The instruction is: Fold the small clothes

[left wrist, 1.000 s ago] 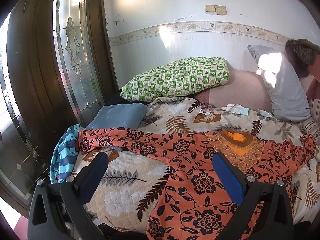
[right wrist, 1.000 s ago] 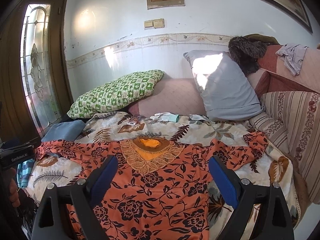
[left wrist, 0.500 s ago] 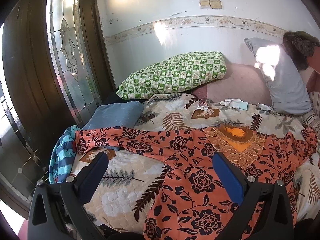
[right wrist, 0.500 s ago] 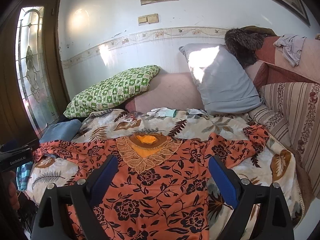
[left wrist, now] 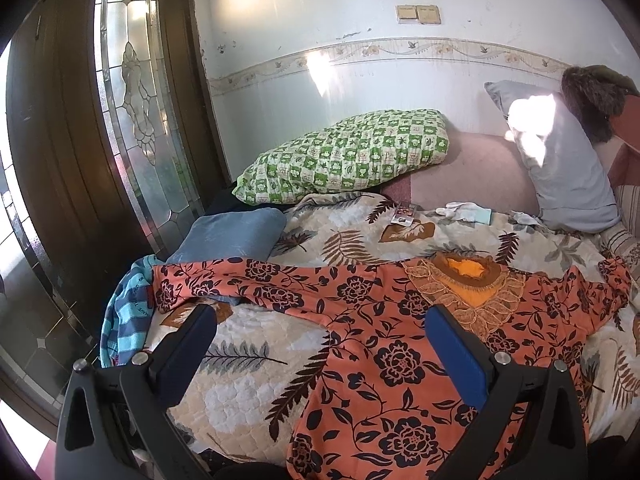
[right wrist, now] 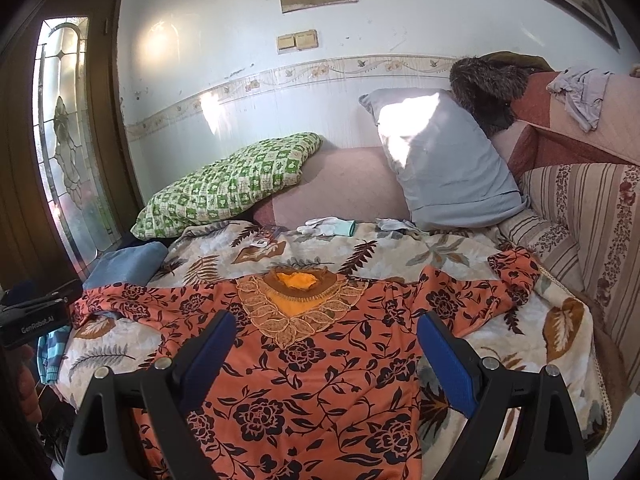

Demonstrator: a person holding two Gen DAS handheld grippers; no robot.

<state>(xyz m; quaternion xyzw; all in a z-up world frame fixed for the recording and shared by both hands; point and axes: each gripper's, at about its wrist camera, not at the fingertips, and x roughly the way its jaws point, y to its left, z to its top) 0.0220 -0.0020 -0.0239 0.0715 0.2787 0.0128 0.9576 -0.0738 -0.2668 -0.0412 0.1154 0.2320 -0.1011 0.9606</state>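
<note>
An orange top with black flowers [left wrist: 384,344] lies spread flat on the bed, sleeves out to both sides, its embroidered neckline [left wrist: 468,280] toward the wall. It also shows in the right wrist view [right wrist: 320,352]. My left gripper [left wrist: 320,344] is open and empty, hovering above the top's left side near the left sleeve [left wrist: 224,280]. My right gripper [right wrist: 324,344] is open and empty above the top's chest, below the neckline [right wrist: 298,296]. The right sleeve [right wrist: 508,276] is bunched at its end.
A leaf-print quilt [left wrist: 248,384] covers the bed. A green checked pillow [left wrist: 352,156], a grey pillow [right wrist: 444,164] and a blue cushion [left wrist: 232,236] lie at the back. Gloves [right wrist: 328,227] lie near the wall. A striped blue cloth [left wrist: 124,320] hangs off the left edge by the door.
Both grippers have tilted and drawn back a little, so the top sits lower in each view. Both stay open and the top has not moved.
</note>
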